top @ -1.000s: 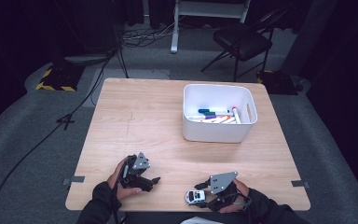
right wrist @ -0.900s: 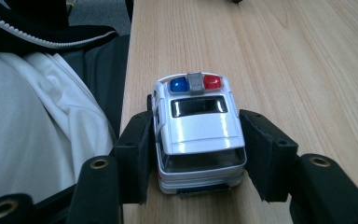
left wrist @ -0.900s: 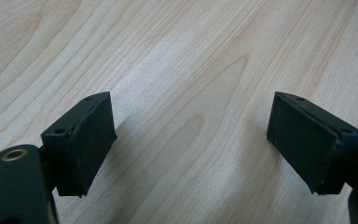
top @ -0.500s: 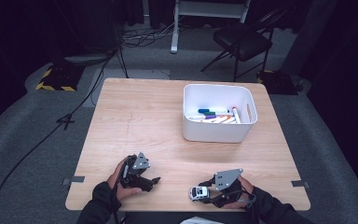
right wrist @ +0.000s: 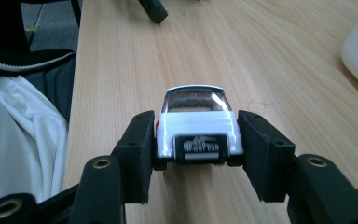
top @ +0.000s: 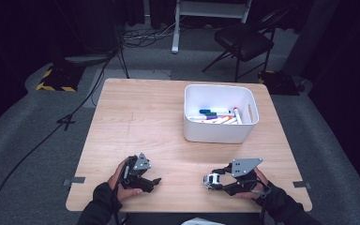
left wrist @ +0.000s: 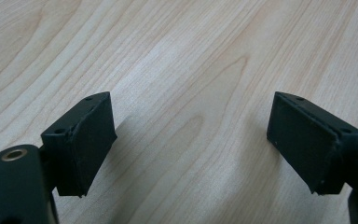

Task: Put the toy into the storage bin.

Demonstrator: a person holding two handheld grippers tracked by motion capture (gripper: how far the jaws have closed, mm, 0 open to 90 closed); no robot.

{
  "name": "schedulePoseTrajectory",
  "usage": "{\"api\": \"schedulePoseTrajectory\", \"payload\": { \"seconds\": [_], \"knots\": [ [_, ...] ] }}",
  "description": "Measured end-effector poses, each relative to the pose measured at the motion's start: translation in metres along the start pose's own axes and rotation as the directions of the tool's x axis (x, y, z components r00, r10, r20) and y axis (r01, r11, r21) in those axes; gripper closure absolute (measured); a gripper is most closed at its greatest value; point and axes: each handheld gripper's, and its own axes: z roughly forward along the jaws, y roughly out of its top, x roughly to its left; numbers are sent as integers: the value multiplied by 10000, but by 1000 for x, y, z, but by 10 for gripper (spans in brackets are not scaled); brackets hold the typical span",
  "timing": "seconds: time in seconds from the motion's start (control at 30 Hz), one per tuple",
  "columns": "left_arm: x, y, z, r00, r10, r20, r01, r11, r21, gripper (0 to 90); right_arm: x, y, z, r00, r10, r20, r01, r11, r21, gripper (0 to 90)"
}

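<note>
The worktop [top: 140,122] lies bare over its whole left half and across the middle, so a hand-held gripper could pass freely there, from the near edge to the far edge. The one standing obstacle is the white bin [top: 219,132] on the right half toward the far side; its walls rise above the surface, and markers [top: 214,116] lie inside it. A bare strip runs between the bin and the near edge. In that strip the right hand-held gripper [top: 209,180] sits with a small white toy car [right wrist: 197,123] between its jaws, well apart from the left hand-held gripper [top: 155,182]; bare wood separates the two. Ahead of the left one's spread jaws, the grain is unobstructed.
</note>
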Motion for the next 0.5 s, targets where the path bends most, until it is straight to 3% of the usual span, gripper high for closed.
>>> {"api": "schedulePoseTrajectory", "payload": {
  "seconds": [0.5],
  "knots": [
    [0, 0, 0, 10000, 0, 3, 0, 10000, -1, 155, -15, 6, -29, 9933, 688, 931, -631, 9960, -631, 486]
  ]
}}
